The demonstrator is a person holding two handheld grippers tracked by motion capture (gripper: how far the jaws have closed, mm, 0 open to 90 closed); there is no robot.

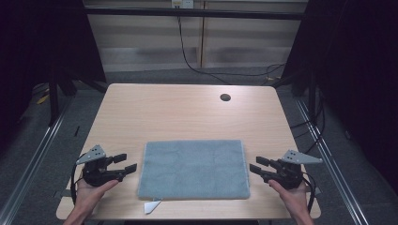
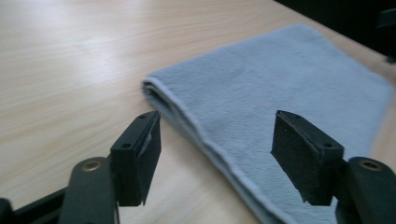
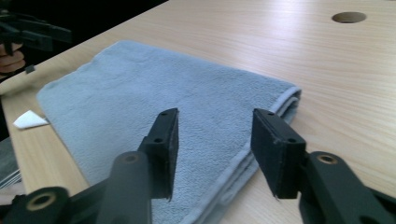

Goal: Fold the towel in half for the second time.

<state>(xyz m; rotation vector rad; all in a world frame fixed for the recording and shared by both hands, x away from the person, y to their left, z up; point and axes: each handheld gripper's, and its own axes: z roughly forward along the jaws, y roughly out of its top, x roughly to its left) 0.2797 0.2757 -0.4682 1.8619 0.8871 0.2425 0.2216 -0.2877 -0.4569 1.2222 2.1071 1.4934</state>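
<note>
We see the left gripper (image 1: 126,167) with its jaws spread wide and nothing between the pads; in the left gripper view they stand just off the near left edge of the folded grey towel (image 2: 280,93), one jaw over bare wood, the other over the cloth's border. The right gripper (image 1: 259,168) has its jaws parted too, pressing on nothing, and in the right gripper view they straddle the towel's right edge, where the folded layers show. Neither pair touches the towel, as far as we can tell. The towel lies flat on the near half of the desk (image 1: 187,112), between the two grippers. A small white scrap (image 1: 151,206) sits just off the towel's near left corner. Well beyond the towel, a round hole (image 1: 225,97) opens in the desk top.
</note>
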